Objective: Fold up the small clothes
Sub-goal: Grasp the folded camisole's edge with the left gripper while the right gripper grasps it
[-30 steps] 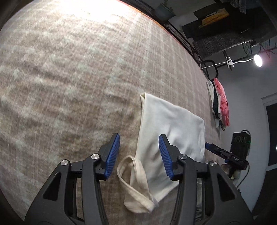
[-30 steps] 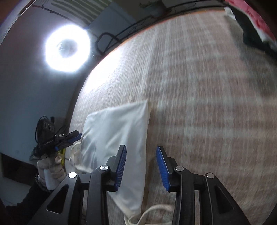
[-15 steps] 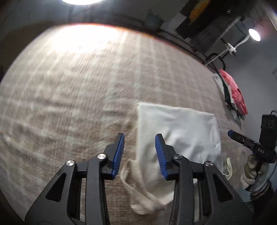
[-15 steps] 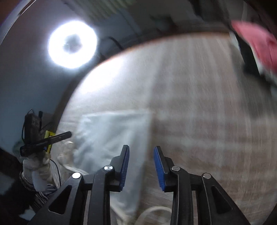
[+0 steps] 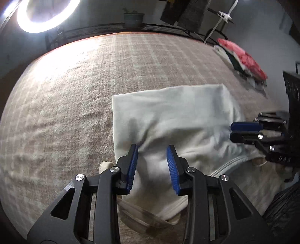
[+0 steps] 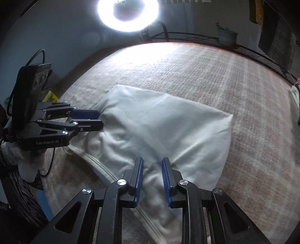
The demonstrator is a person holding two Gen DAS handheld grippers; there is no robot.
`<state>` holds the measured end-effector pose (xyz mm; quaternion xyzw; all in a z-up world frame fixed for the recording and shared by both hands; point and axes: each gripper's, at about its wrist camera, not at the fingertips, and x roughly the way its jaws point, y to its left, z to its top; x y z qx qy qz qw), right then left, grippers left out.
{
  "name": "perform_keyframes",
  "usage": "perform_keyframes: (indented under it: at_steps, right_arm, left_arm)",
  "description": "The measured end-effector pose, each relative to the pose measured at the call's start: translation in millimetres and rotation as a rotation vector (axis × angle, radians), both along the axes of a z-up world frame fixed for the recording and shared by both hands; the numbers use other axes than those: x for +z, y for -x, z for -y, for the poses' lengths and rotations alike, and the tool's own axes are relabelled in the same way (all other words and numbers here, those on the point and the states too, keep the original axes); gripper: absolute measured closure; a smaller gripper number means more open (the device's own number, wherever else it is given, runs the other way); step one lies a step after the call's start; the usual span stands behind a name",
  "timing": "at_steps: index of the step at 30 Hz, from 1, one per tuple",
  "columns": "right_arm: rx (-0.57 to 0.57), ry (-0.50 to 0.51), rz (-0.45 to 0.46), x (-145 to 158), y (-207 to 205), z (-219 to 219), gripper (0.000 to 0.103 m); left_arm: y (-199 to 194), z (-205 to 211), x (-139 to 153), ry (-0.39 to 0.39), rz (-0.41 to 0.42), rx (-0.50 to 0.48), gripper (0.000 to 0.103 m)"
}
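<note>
Surface: bed (image 5: 61,97) under a checked beige blanket.
Garment: cream top (image 5: 174,120), near the bed's front edge, partly folded, its near end bunched and lifted.
Left hand-held gripper (image 5: 152,150): jaws narrowed but apart, just closing; cloth between, grip not certain.
Right hand-held gripper (image 6: 152,163): narrow gap, just closing; cloth fold between the pads.
Far right edge: red and dark clothes (image 5: 243,60).
Beyond the bed: ring light (image 6: 128,14).

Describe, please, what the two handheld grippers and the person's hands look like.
Both the left gripper and the right gripper are black angular frames with silver screws and ribbed blue pads. One carries white lettering and a black cable. A pale glove covers the hand below it.
</note>
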<state>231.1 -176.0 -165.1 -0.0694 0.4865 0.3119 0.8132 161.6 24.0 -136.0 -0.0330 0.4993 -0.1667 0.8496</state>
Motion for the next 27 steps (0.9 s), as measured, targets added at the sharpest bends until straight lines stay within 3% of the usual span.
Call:
perform_keyframes:
  at_steps: [6,10,12,16,22,27]
  right_arm:
    - [0.049,-0.050,0.056,19,12,-26,0.081]
    - [0.077,-0.014,0.038,15,11,-33,0.080]
    - [0.045,-0.042,0.026,19,6,-18,0.070]
    - [-0.095,-0.158,-0.054,22,-10,35,0.064]
    - [-0.283,-0.320,-0.260,-4,-32,106,0.059]
    - [-0.279,-0.444,-0.409,-34,-35,127,0.062]
  left_arm:
    - [-3,8,6,0.026,0.010,-0.020,0.069]
    - [-13,-19,11,0.100,-0.023,0.079,0.069]
    - [-17,-43,9,0.144,-0.049,0.134,0.069]
    - [-30,-79,-12,0.290,-0.167,0.224,0.069]
    - [-37,-98,-45,0.516,-0.352,0.249,0.069]
    - [-39,-116,-52,0.611,-0.400,0.259,0.069]
